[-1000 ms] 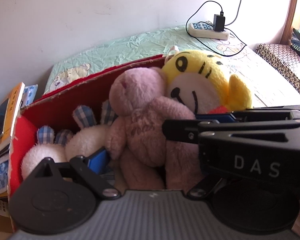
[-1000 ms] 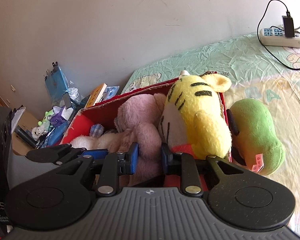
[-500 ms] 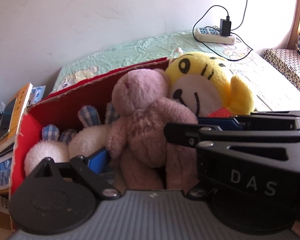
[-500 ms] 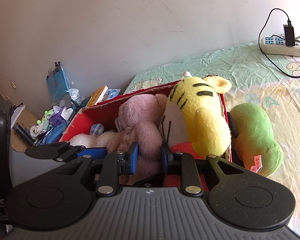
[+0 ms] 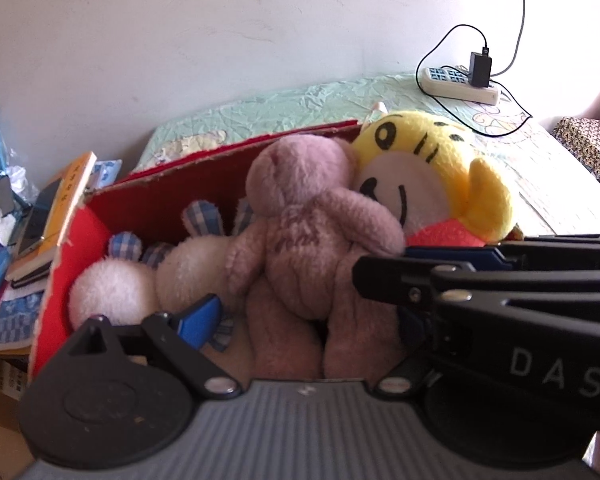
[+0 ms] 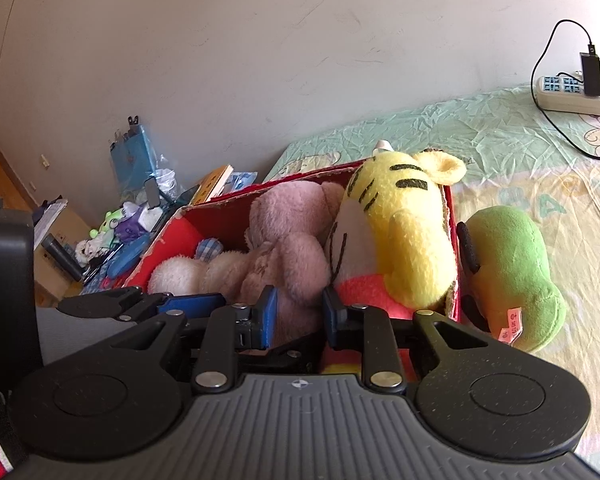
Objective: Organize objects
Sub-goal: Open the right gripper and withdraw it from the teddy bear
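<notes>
Green plush (image 6: 508, 268) beside red box (image 6: 454, 216): right wrist view only

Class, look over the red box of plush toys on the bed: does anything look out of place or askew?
Yes. The green plush lies on the bed outside the red box, against its right wall, while the pink bear and yellow tiger are inside.

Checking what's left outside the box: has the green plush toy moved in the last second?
No. The green plush toy lies against the right wall of the red box, exactly as before.
</notes>
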Available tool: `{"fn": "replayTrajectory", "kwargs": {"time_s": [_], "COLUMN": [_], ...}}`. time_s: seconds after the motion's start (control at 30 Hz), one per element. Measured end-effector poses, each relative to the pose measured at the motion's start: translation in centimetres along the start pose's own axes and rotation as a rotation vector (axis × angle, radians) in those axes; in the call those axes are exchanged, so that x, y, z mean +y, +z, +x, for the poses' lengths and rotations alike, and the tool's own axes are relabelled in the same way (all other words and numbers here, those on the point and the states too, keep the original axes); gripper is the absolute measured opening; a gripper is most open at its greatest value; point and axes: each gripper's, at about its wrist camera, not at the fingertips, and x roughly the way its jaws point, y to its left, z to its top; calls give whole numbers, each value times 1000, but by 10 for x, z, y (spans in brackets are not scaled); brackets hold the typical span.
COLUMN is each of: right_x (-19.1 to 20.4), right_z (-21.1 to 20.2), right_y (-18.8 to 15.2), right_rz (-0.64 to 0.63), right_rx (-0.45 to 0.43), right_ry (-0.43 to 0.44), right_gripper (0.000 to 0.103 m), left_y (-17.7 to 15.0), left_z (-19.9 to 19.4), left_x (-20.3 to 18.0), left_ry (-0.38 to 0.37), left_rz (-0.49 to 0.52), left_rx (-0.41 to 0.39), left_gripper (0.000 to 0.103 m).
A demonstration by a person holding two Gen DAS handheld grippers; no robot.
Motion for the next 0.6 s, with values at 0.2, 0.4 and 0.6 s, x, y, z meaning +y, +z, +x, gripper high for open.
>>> {"fn": "replayTrajectory", "kwargs": {"time_s": [0.2,0.4,0.6], "right_x": [-8,-24,-41], "right_z": [-21,-48,-67], "right_y": [2,5,6], "right_rz": [-24,-48,-63], "right_rx": [8,1,6], "right_ry": [62,139,192], "right_gripper": [33,33,33], "left_y": [1,1,3], "left_z": [-20,-43,-55], "left_x": [-11,-31,-49], "left_ry": [46,62,129], "left_rz": [-28,-40,-64], "left_rx": [-6,-30,-45], "left_gripper": [88,87,87]}}
